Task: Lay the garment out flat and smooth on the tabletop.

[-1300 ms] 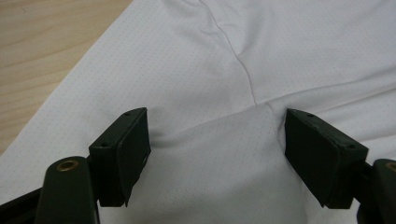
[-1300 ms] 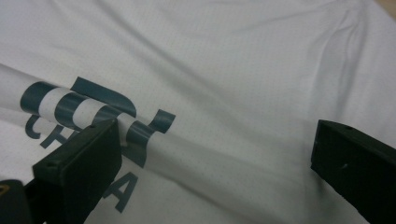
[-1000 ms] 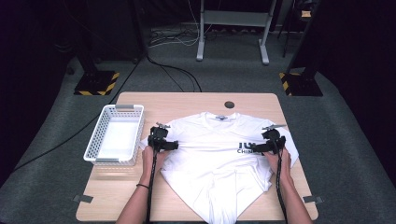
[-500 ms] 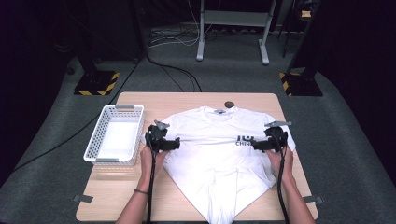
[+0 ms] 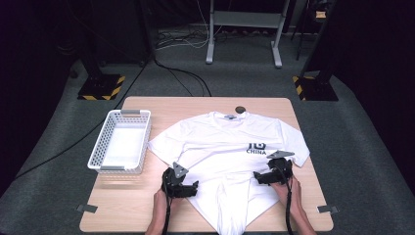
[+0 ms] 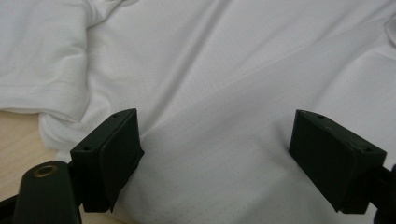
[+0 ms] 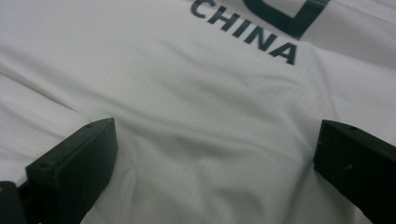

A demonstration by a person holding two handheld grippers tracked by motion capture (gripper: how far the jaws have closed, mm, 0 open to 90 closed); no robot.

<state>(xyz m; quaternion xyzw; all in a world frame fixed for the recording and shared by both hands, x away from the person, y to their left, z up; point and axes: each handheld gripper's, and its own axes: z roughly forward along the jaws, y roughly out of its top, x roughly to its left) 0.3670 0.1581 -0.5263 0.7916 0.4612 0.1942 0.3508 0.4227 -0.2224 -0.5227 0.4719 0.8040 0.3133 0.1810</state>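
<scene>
A white T-shirt (image 5: 225, 147) with a dark "CHINA" print (image 5: 256, 149) lies face up on the wooden table (image 5: 195, 105), collar toward the far edge, its lower part bunched to a point at the near edge. My left gripper (image 5: 192, 188) rests open on the shirt's lower left side; in the left gripper view (image 6: 215, 158) its jaws stand wide apart over the fabric (image 6: 224, 93). My right gripper (image 5: 258, 177) sits open on the shirt's lower right, below the print (image 7: 245, 30); in the right gripper view (image 7: 215, 168) only cloth lies between the jaws.
An empty white mesh basket (image 5: 120, 142) stands at the table's left side. A small dark disc (image 5: 240, 109) lies near the far edge above the collar. Beyond the table are floor cables, a grey stand base (image 5: 243, 29) and hazard-striped feet (image 5: 100, 88).
Both grippers have drawn back toward the near edge from the sleeves to the shirt's lower sides. The shirt now lies flatter and wider, its hem bunched at the near edge.
</scene>
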